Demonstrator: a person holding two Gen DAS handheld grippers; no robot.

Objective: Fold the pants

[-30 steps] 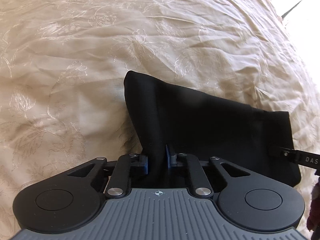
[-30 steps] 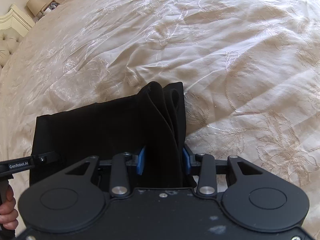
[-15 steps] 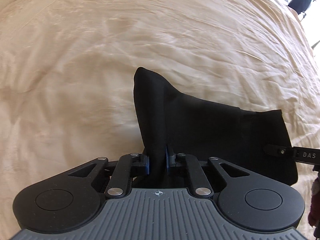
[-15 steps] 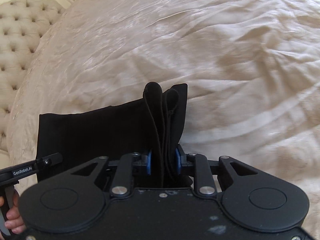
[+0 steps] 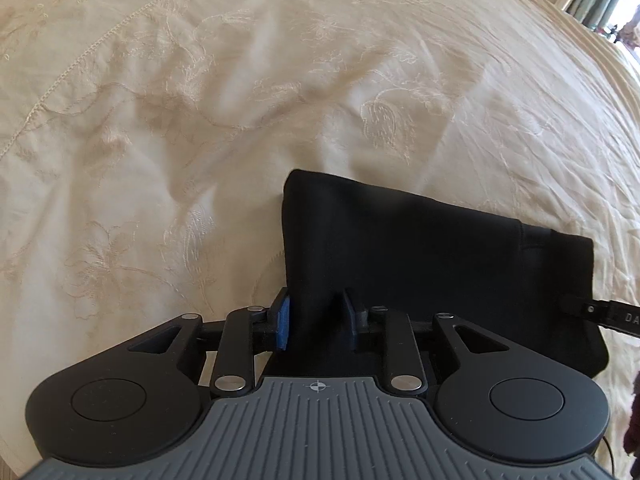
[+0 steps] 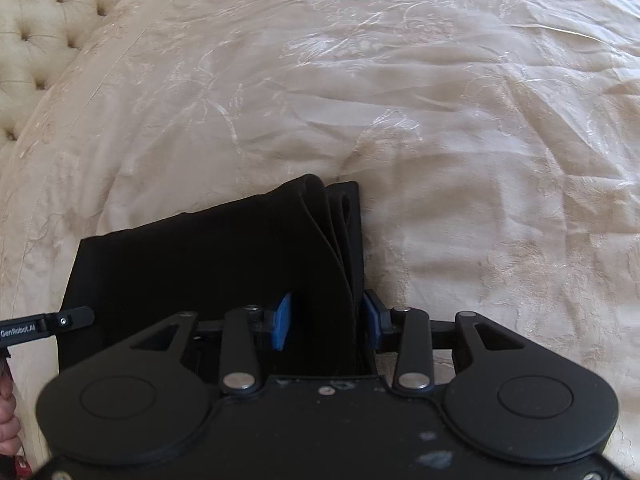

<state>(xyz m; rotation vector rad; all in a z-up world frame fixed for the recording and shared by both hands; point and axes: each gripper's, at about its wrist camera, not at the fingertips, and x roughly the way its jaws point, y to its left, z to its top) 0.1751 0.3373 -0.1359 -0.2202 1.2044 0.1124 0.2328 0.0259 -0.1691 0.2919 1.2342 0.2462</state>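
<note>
- We are holding the black pants (image 5: pixel 420 256), folded into a thick bundle, over the cream embroidered bedspread (image 5: pixel 200 120).
- Our left gripper (image 5: pixel 316 320) and right gripper (image 6: pixel 326 322) are each standing partly open around one end; we cannot tell whether the pads are pinching.
- We are judging the cloth soft, light and limp, so we are favouring the stacked edges, gripping all layers together.

black pants (image 5: pixel 420 256), cream bedspread (image 5: pixel 200 120) with stitched flowers, blue pads (image 6: pixel 282 320) on the black gripper, cream tufted headboard (image 6: pixel 44 28)
</note>
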